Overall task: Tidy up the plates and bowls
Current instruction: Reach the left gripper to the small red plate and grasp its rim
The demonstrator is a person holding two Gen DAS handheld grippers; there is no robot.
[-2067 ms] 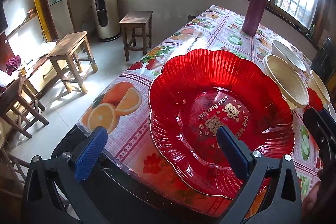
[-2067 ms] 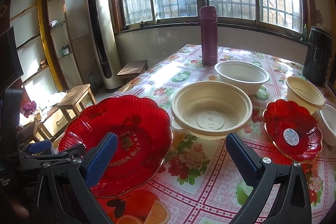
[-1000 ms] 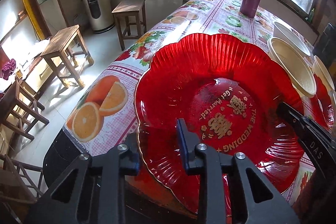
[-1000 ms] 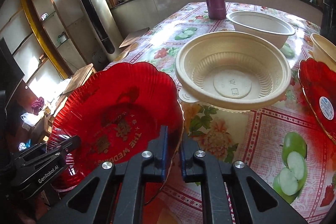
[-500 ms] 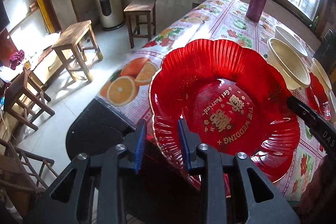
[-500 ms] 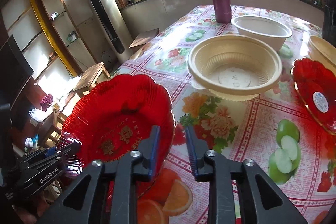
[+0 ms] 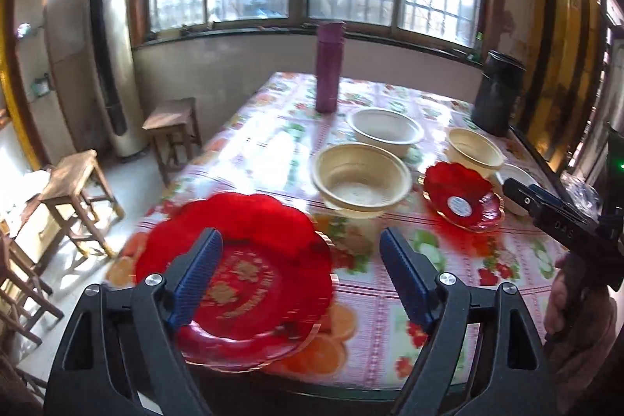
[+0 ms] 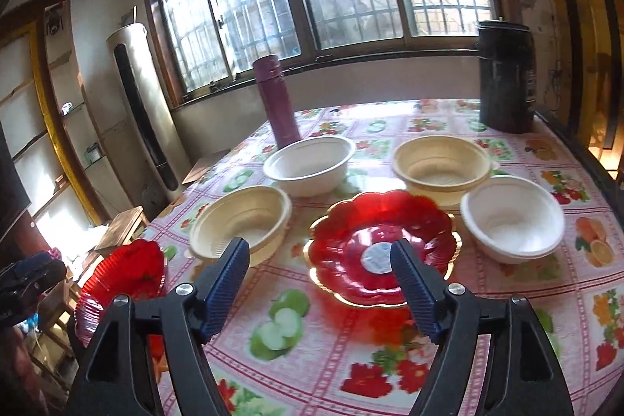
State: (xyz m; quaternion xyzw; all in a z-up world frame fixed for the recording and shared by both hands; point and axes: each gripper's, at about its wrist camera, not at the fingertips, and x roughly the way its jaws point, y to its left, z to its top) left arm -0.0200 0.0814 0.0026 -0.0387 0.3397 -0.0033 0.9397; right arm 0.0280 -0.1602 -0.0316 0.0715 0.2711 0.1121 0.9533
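Observation:
A large red scalloped plate (image 7: pixel 249 271) lies on the table's near left corner; it also shows in the right wrist view (image 8: pixel 121 283). My left gripper (image 7: pixel 300 279) is open and empty, raised above the plate's right side. My right gripper (image 8: pixel 319 287) is open and empty above the table, facing a small red plate (image 8: pixel 382 244), which also shows in the left wrist view (image 7: pixel 460 197). Beige and white bowls stand behind: a beige bowl (image 8: pixel 241 225), a white bowl (image 8: pixel 310 164), another beige bowl (image 8: pixel 440 166) and a white bowl (image 8: pixel 511 217).
A purple flask (image 8: pixel 277 102) and a black canister (image 8: pixel 505 75) stand at the table's far side by the window. Wooden stools (image 7: pixel 78 197) stand on the floor to the left. The table (image 8: pixel 351 369) has a fruit-patterned cloth.
Both grippers let go of the large red plate, which now lies on the table corner. Both opened, rose and pulled back; the right one turned toward the small red plate.

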